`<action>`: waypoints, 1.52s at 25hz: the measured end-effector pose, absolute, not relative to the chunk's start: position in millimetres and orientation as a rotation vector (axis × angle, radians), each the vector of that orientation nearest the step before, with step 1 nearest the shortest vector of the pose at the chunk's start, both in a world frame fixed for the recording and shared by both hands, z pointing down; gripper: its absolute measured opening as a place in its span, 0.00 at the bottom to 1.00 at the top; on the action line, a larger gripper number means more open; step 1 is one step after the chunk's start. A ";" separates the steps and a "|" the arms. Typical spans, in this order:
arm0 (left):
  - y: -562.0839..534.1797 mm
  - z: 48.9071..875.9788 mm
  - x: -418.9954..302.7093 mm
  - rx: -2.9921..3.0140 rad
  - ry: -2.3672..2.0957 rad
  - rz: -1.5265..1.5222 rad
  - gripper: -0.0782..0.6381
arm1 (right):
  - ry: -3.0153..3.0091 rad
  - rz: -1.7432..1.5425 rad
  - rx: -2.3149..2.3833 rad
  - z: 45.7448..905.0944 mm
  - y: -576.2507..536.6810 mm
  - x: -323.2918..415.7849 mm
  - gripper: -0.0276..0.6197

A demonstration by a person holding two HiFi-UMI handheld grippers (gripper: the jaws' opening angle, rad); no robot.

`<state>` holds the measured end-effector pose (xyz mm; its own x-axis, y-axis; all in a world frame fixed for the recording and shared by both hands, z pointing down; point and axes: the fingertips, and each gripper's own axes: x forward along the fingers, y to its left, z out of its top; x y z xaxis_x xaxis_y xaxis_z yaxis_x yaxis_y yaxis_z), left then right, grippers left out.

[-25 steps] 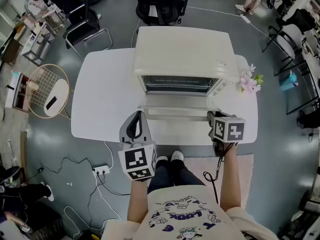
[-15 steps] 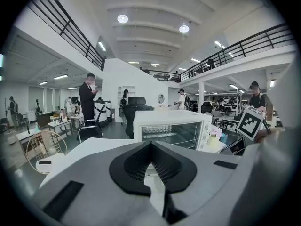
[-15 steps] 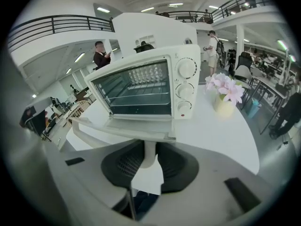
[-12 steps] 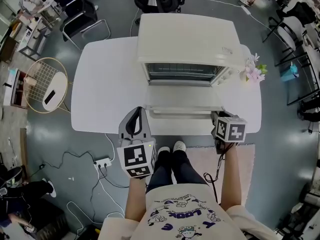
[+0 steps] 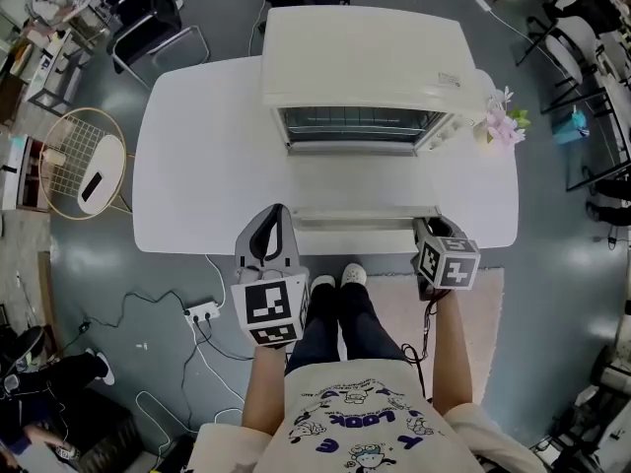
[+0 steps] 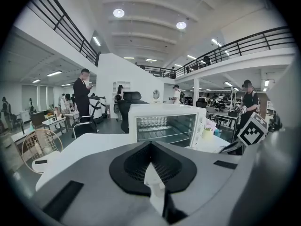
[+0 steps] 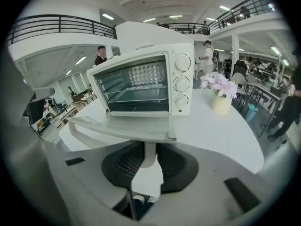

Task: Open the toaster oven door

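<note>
- Door [image 5: 363,180] dropped further, now nearly flat at the toaster oven's [image 5: 365,52] 6 o'clock.
- Right gripper [image 5: 426,233], jaws just narrowing, pinches the handle's [image 5: 360,221] 3 o'clock end; left gripper [image 5: 277,212] closed, empty.
- Guessing stiff, light, hinged: keep to the handle.

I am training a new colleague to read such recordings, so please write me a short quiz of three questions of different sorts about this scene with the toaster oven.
1. True or false: the door of the toaster oven stands shut.
2. In the head view, what stands on the table to the right of the oven? A) a kettle B) a pot of pink flowers C) a laptop
3. Which hand-held gripper holds the door's handle?

Key:
1. False: the door lies open and flat.
2. B.
3. The right hand-held gripper. Its jaws have just been closing, with the handle's post between them.
</note>
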<state>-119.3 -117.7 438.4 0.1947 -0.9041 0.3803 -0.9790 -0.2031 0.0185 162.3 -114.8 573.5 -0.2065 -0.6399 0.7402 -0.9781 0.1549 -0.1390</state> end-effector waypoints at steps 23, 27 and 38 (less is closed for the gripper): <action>-116.5 487.3 -100.7 2.209 -1.698 0.500 0.12 | -1.987 0.748 1.643 633.8 -94.2 165.5 0.16; -114.5 490.5 -100.1 2.209 -1.696 0.502 0.11 | -1.995 0.722 1.658 641.3 -93.4 167.2 0.16; -103.1 507.1 -102.3 2.182 -1.693 0.537 0.12 | -1.996 0.633 1.739 657.3 -90.9 167.6 0.16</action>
<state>-102.3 -103.1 507.1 0.2243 -0.8468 0.4823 -0.9700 -0.2417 0.0267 167.6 -90.9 657.3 -0.1325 -0.8016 0.5830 -0.9911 0.1159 -0.0659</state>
